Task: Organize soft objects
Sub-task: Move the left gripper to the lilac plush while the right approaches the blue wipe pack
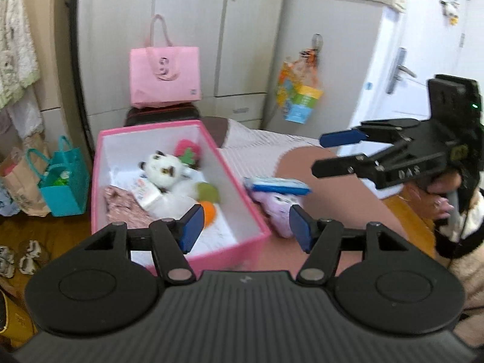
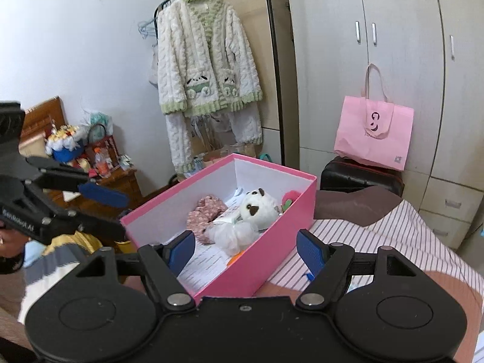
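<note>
Nearest the left wrist camera, the left gripper point(image 1: 245, 228) has its blue-padded fingers point(image 1: 191, 230) spread apart with nothing between them, poised above the near end of a pink box point(image 1: 242, 252) that sits on the bed point(image 1: 266, 145). Inside the box, from left to right, lie a pink floral cloth point(image 1: 124, 204), a white folded packet point(image 1: 148, 192), a white plush panda point(image 1: 165, 171) with a red and green soft toy point(image 1: 189, 152) behind it at the far end, and an orange and green plush piece point(image 1: 208, 201) by the right wall. Just beside the box's right wall, on the bed's brown and striped cover, rests a lilac soft item point(image 1: 279, 207) with a blue and white pack point(image 1: 279, 185) lying on top of it. Farther right, toward the bed's right edge, the right gripper point(image 1: 329, 154) is held in a person's hand point(image 1: 441, 190), its fingers likewise parted and empty, pointing left toward the box. From the right wrist camera the box's nearest corner lies between that gripper's open fingers point(image 2: 310, 252), while the panda point(image 2: 257, 208) and the floral cloth point(image 2: 204, 211) show inside. Off the bed, teal bags point(image 1: 65, 178) stand on the floor at left, a pink tote point(image 1: 165, 74) stands against the wardrobe behind the box, and a cream fleece jacket point(image 2: 205, 57) hangs on a rack by the wall.
</note>
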`<move>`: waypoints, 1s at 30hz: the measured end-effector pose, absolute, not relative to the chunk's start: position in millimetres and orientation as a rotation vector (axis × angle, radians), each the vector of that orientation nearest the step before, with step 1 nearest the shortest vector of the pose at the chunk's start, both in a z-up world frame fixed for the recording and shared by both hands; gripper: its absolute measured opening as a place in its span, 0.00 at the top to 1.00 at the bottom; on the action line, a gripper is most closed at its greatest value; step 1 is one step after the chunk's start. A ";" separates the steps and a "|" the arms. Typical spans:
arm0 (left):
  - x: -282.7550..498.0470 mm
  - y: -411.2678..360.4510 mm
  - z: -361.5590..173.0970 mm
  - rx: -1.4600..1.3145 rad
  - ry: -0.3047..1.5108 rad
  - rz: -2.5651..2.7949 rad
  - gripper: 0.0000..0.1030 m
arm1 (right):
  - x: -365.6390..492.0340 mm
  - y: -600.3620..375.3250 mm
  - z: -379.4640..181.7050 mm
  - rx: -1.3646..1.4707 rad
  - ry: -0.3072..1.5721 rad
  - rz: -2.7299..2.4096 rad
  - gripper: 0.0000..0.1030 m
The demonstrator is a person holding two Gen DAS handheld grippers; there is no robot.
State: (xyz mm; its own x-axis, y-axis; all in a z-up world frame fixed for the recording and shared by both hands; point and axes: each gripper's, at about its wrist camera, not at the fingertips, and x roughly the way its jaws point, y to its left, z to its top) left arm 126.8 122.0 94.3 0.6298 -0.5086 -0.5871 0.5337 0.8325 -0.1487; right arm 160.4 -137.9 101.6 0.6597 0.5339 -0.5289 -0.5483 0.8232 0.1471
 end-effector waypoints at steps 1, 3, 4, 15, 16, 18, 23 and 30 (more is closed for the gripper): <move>121.7 120.3 95.0 0.042 0.663 -0.611 0.41 | 155.3 -140.9 102.7 -0.024 0.590 0.610 0.24; 110.5 115.2 96.0 0.051 0.673 -0.634 0.41 | 141.8 -147.5 104.9 -0.038 0.581 0.599 0.24; 105.1 112.9 95.2 0.058 0.676 -0.640 0.41 | 135.3 -150.5 105.6 -0.047 0.579 0.594 0.24; 64.5 74.1 76.7 0.144 0.722 -0.692 0.41 | 66.0 -179.3 97.8 -0.128 0.538 0.580 0.24; 62.2 69.5 73.3 0.150 0.730 -0.698 0.41 | 59.1 -179.8 95.4 -0.137 0.541 0.586 0.24; 60.3 59.7 64.4 0.163 0.759 -0.705 0.41 | 45.9 -176.7 90.7 -0.171 0.538 0.564 0.24; 61.9 40.0 45.3 0.141 0.805 -0.766 0.41 | 19.2 -177.1 78.7 -0.228 0.515 0.553 0.24; 70.0 19.6 29.2 -0.005 0.754 -0.859 0.41 | 14.7 -193.6 52.5 -0.204 0.514 0.480 0.23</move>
State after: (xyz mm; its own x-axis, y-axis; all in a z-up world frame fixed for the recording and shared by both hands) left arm 70.0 19.6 29.2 0.4147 -0.6856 -0.5983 0.6820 0.6694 -0.2944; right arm 14.7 -193.6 52.5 0.7637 0.3878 -0.5162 -0.4882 0.8700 -0.0688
